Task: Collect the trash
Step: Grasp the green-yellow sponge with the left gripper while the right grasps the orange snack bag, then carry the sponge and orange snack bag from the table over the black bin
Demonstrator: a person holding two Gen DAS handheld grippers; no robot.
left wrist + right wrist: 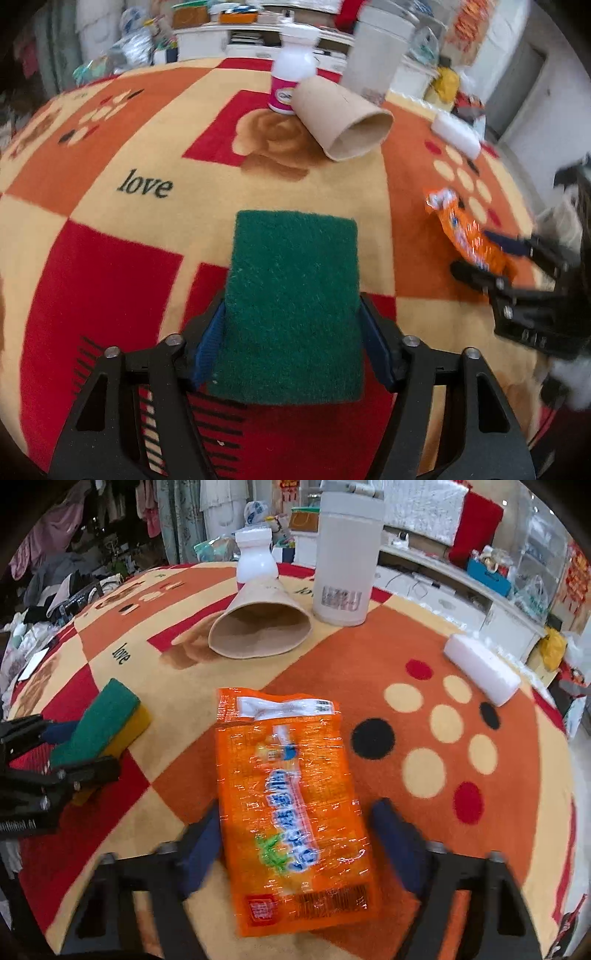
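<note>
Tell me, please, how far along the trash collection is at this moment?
Nothing looks collected yet, and no bin is in view. In hand: the left gripper is shut on the green scouring sponge; the right gripper straddles the orange snack wrapper, open. Still lying on the table: cardboard tube, small white bottle, white block.

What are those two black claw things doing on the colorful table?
A person is picking up trash with a claw in each hand. The left claw is clamped on a green scrubbing sponge. The right claw sits open around an orange snack wrapper lying flat on the tablecloth, its pads apart from the wrapper's edges. A cardboard tube, a white bottle and a white block wait farther back.
</note>
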